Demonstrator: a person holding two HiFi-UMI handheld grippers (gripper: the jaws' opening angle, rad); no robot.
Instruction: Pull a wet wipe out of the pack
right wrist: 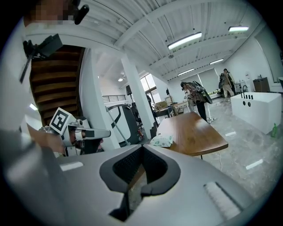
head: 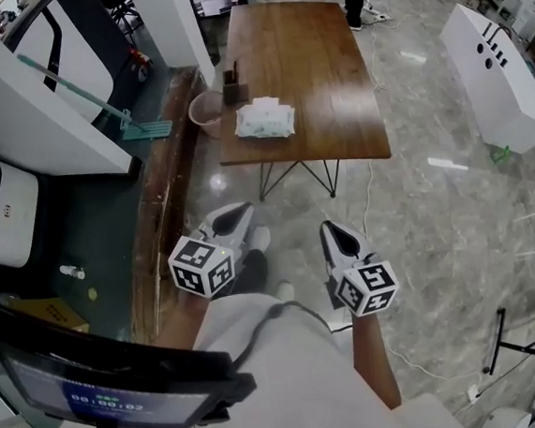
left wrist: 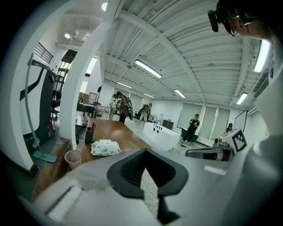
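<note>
The white and green wet wipe pack (head: 264,119) lies near the front left corner of the brown wooden table (head: 318,53), some way ahead of both grippers. It also shows small in the left gripper view as the pack (left wrist: 105,148) and in the right gripper view as the pack (right wrist: 161,141). My left gripper (head: 239,211) hangs over the floor short of the table, shut and empty. My right gripper (head: 333,230) is level with it to the right; its tips meet with nothing between them. Neither gripper touches the pack.
A pink bin (head: 207,113) stands on the floor at the table's left front corner, and a dark holder (head: 233,91) stands on the table behind the pack. A green mop (head: 137,127) leans at the left. A white block (head: 499,73) stands far right. People stand beyond the table.
</note>
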